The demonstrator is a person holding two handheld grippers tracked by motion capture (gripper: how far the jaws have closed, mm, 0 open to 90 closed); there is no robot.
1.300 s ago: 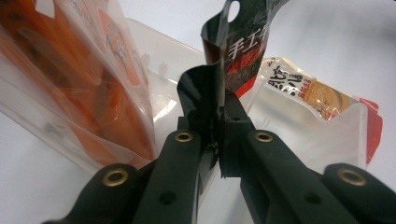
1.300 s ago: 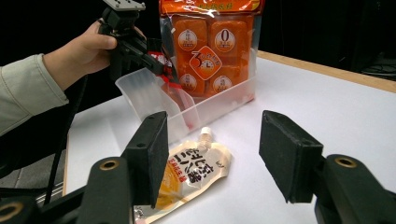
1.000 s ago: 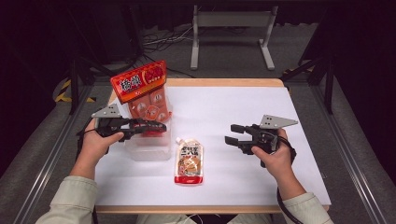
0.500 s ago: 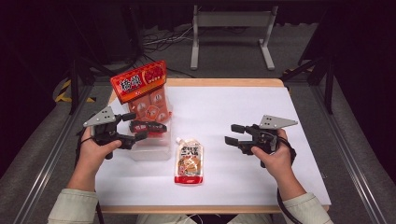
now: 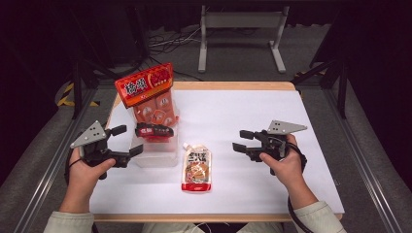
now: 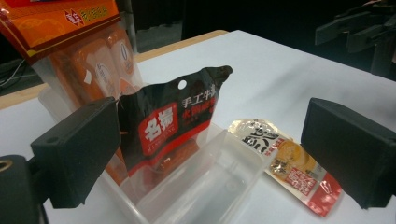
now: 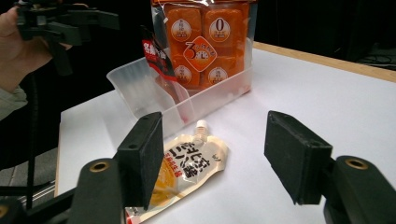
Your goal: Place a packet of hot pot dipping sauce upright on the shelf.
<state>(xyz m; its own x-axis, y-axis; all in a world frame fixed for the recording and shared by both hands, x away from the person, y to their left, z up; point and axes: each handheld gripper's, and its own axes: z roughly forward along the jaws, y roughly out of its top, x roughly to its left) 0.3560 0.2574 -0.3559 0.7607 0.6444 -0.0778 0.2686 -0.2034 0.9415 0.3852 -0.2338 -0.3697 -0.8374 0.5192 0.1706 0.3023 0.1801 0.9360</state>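
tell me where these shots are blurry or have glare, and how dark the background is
High view: the white table is brightly lit and evenly exposed, the surrounding floor nearly black. Left gripper view: the near fingers are soft, the black snack packet fairly sharp, with sheen on the clear plastic bin. Right gripper view: the spouted sauce pouch is readable, and the background is dark.
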